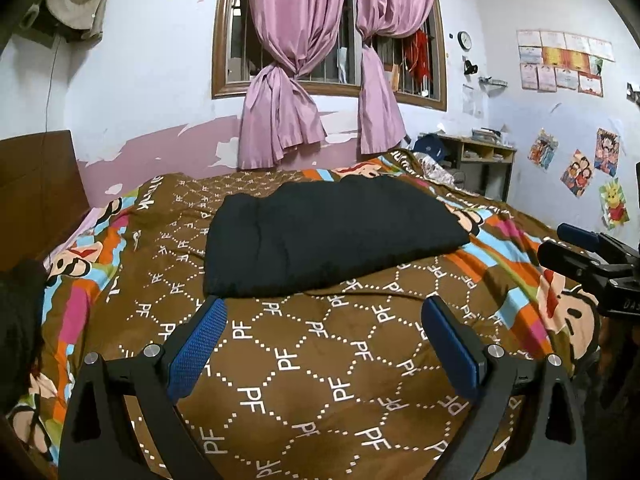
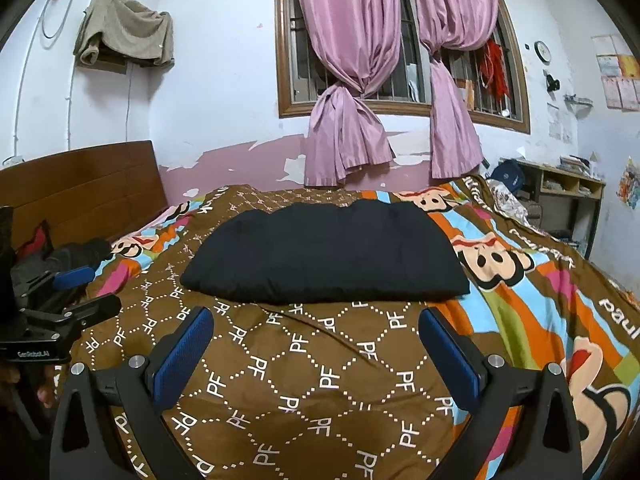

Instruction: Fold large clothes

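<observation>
The black garment point(image 1: 332, 236) lies as a compact rectangular bundle on the bed, on the brown patterned quilt point(image 1: 320, 360), roughly midway across and toward the far edge under the window point(image 1: 328, 28). Its near edge runs straight and its corners are fairly square, so the folding looks complete or nearly so; that is a judgement from its shape alone.

The left gripper point(image 1: 324, 348) is held over the near part of the quilt with its jaws spread wide and nothing between the blue pads point(image 1: 200, 344). The right gripper point(image 2: 316, 352) is likewise spread wide and empty, its pads point(image 2: 182, 360) clear of the cloth. Both stand short of the garment's near edge, not touching it. This posture suits a release and stand-off, or an approach for one more fold; the pictures do not settle which.

Each gripper appears at the side of the other's view, only partly in frame.

Not verifiable: how many layers the bundle holds, whether sleeves are tucked inside, and the state of its far edge, which is hidden behind its own bulk. Dark items by the headboard point(image 2: 80, 184) at the left edge of the bed are too dim to identify. The near edge of the bed is cut off by the gripper bodies.
</observation>
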Demonstrator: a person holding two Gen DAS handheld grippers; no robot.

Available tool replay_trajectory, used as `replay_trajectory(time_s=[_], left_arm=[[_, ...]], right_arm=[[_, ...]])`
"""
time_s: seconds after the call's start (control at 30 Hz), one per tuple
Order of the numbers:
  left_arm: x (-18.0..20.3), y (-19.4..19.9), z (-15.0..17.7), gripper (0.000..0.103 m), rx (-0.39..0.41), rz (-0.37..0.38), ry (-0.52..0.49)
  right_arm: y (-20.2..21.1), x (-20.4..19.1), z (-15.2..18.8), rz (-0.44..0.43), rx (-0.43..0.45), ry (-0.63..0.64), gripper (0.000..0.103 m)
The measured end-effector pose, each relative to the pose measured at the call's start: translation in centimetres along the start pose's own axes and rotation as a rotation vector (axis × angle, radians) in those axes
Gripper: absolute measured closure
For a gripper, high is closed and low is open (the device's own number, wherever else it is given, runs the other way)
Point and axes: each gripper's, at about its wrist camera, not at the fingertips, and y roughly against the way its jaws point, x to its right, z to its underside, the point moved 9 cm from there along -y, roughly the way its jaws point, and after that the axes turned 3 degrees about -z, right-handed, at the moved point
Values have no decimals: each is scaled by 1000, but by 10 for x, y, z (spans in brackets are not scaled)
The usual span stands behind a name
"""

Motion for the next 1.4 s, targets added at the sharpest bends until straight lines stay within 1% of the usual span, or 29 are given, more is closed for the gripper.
replay_trajectory(time_s=[0.17, 0.33, 0.43, 0.57, 0.8, 1.0, 1.23, 1.4], left_arm=[[-2, -9, 10, 8, -38, 5, 11], [-8, -22, 24, 8, -104, 3, 51], [-10, -25, 29, 8, -125, 0, 74], [-10, -22, 28, 8, -109, -2, 70], [-2, -18, 27, 8, -80, 1, 25], [-3, -15, 24, 7, -51, -1, 28], [-4, -14, 22, 8, -45, 12, 45], [-3, -12, 21, 7, -35, 12, 37]], right_arm=[[-5, 5, 12, 10, -22, -9, 0], [-8, 12, 22, 28, -49, -30, 0], [-8, 14, 26, 31, -59, -41, 0], [-8, 14, 30, 33, -62, -45, 0], [-13, 13, 34, 36, -76, -59, 0], [-13, 12, 34, 37, -72, -59, 0], [-14, 8, 34, 37, -75, -62, 0], [-13, 7, 33, 36, -75, -62, 0]])
